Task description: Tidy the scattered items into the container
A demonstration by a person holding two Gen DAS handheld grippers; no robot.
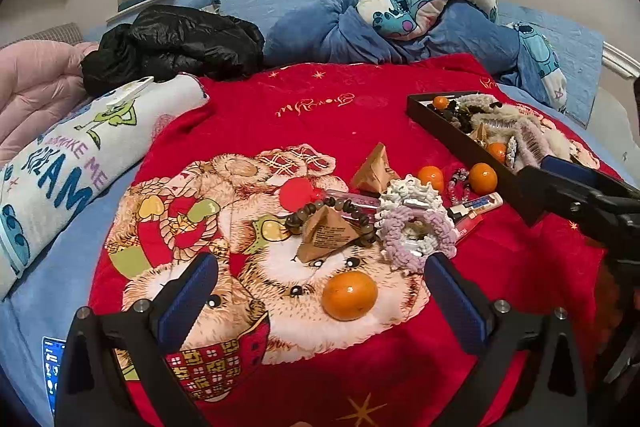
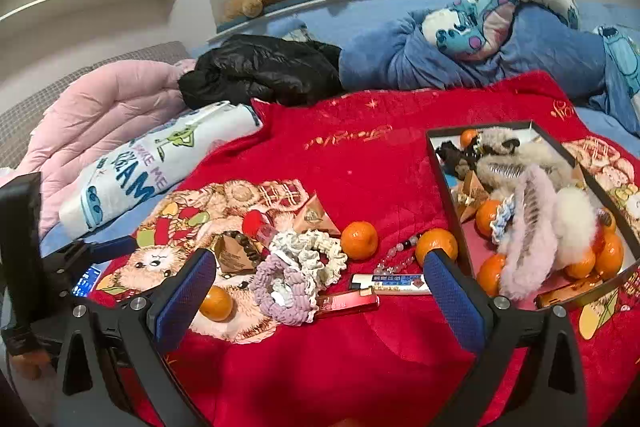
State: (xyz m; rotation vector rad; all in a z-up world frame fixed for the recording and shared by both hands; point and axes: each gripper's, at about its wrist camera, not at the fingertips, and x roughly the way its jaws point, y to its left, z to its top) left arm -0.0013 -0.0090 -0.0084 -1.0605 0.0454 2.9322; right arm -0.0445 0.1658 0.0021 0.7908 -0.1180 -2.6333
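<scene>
- We see the shallow black rectangular tray (image 2: 448, 187) lying on the red plush blanket with a teddy-bear print (image 2: 360, 163); it serves as our landmark.
- Inside the tray sit fluffy beige and lilac hair claws (image 2: 528, 227), several glossy orange mandarins (image 2: 610, 253), a small brown paper pyramid packet and dark beads.
- Just outside the tray's near-left wall, one mandarin (image 2: 436, 246) lies almost touching it, with a strand of pale glass beads beside it.
- Further left of the tray, another mandarin (image 2: 359, 235) lies apart from the first.
- Left again lie a cream crocheted scrunchie (image 2: 310, 251) and a lilac crocheted scrunchie (image 2: 286, 287), overlapping each other.
- A flat red packet (image 2: 346, 303) and a white-and-blue packet (image 2: 390, 283) lie in front of the scrunchies, well left of the tray.
- Farthest from the tray, a lone round mandarin (image 1: 350, 295) rests on the bear's face.
- Our left gripper (image 1: 320, 291) hovers with its blue-padded fingers spread wide, holding nothing, with that lone mandarin between them.
- Our right gripper (image 2: 316, 287) is likewise spread wide and empty, near the tray's corner.
</scene>
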